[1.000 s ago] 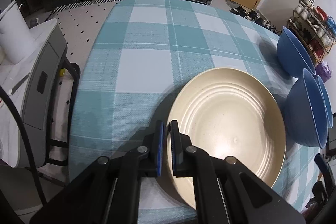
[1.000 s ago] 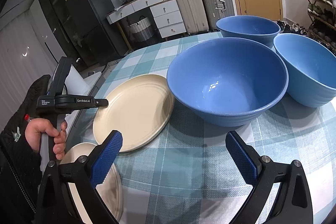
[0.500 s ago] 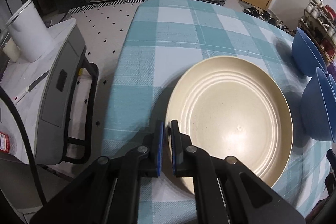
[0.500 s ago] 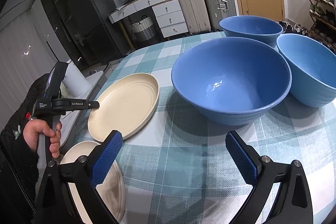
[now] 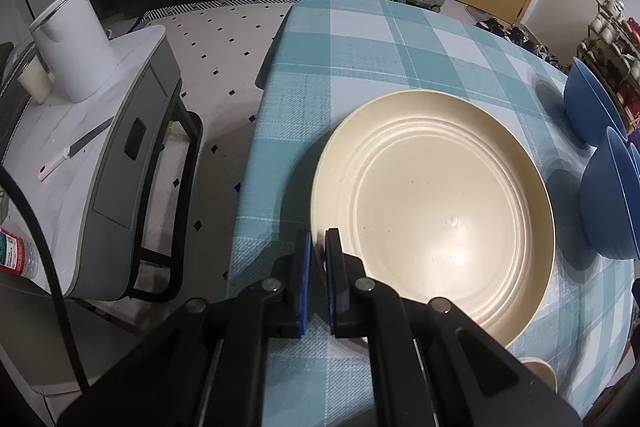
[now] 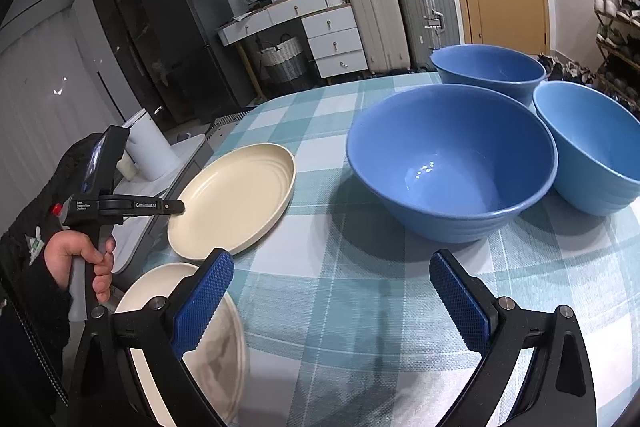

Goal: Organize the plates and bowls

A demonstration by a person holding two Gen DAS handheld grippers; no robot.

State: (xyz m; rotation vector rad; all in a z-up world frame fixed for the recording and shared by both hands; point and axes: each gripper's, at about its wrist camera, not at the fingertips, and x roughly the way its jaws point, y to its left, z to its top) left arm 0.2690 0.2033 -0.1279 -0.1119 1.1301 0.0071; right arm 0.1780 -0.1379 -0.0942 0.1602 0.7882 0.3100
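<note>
Left wrist view: left tongs (image 5: 318, 247) at lower centre, pads clamped on the near left rim of a cream plate (image 5: 436, 215). Plate fills the centre right of the frame, over the checked teal cloth of the bench (image 5: 360, 59), close to the bench's left edge. Cannot tell whether the plate rests flat or sits slightly raised. Three blue bowls at the right edge, seen from the side: one (image 5: 592, 107) higher up, two (image 5: 608, 203) lower, just beside the plate. Rim of a second cream plate (image 5: 540, 375) peeking out at the lower right, behind the tongs' arm. Grey cart (image 5: 120, 163) with a white cylinder (image 5: 74, 43) at the left, off the bench.

Right wrist view: right tongs (image 6: 332, 307) at the bottom, blue pads wide apart, nothing between them. Large blue bowl (image 6: 452, 163) upright at centre right; another (image 6: 596, 147) just beside it at the right edge; a third (image 6: 488, 71) behind both. Cream plate (image 6: 236, 195) at centre left near the bench edge, its left rim pinched by the left tongs (image 6: 178, 206), gripped by a hand (image 6: 80, 259) in a dark sleeve. Second cream plate (image 6: 188, 339) at lower left, partly hidden behind the right tongs' left finger. Suitcases (image 6: 404, 15) and a white chest of drawers (image 6: 332, 39) along the back wall.
</note>
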